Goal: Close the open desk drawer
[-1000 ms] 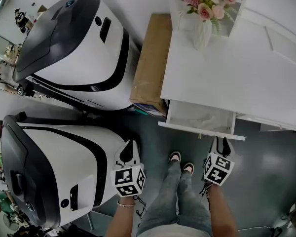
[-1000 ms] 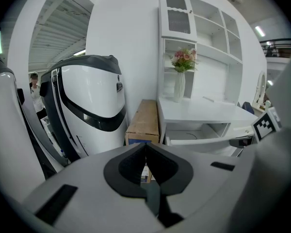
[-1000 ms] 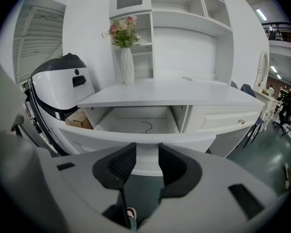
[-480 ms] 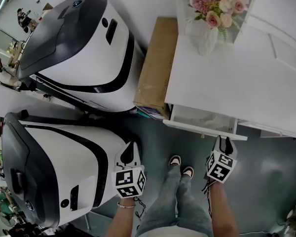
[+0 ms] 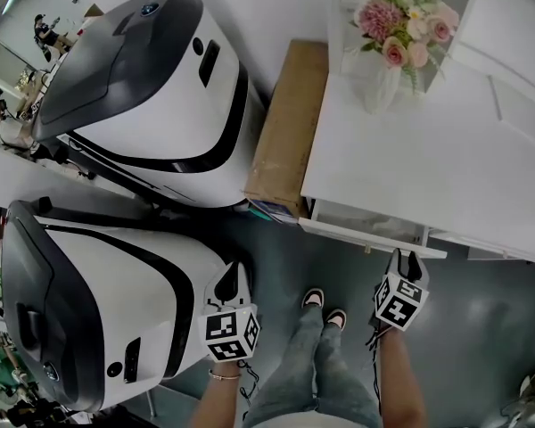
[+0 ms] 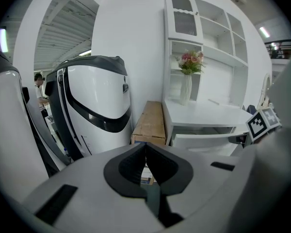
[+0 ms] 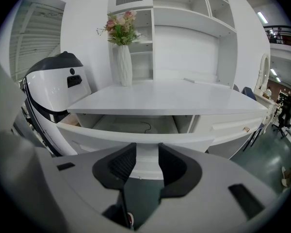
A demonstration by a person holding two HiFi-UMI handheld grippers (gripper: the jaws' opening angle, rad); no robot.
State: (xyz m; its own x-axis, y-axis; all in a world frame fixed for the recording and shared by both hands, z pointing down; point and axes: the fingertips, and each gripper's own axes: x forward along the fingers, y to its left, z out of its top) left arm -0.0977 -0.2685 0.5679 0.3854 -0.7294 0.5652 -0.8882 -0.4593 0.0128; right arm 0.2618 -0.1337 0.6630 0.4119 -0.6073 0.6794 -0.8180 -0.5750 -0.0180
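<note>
Obs.: the drawer (image 5: 372,239) is sitting partly open under the front edge of the white surface (image 5: 410,150). Only a narrow strip of its inside is showing in the head view. In the right gripper view the pale, nearly empty interior is showing above the front panel (image 7: 136,140).

Orientation: the front panel is running left to right across the person's stance, and this is the drawer's long axis. The open side is facing the person, so the slide axis is pointing straight away, in under the surface.

Right hand-held gripper (image 5: 408,259): it is hovering just beside the front panel, toward the panel's right end rather than its middle. It is pointing at the panel almost square-on. Its jaws are standing a little apart with nothing between them, and the panel is filling the gap behind them (image 7: 146,149). Whether the tips are touching the panel I cannot tell.

Left hand-held gripper (image 5: 234,275): it is hanging well apart from the drawer, beside the lower white machine (image 5: 116,310). Its jaw tips are pressed together on nothing (image 6: 144,152). From there the drawer is lying off to the right (image 6: 203,142).

Judgement: the right gripper is the nearer one, and the closing push is needing a straight forward drive along the slide axis. Because the contact is lying off-centre to the right, the drawer may be skewing in its runners.
</note>
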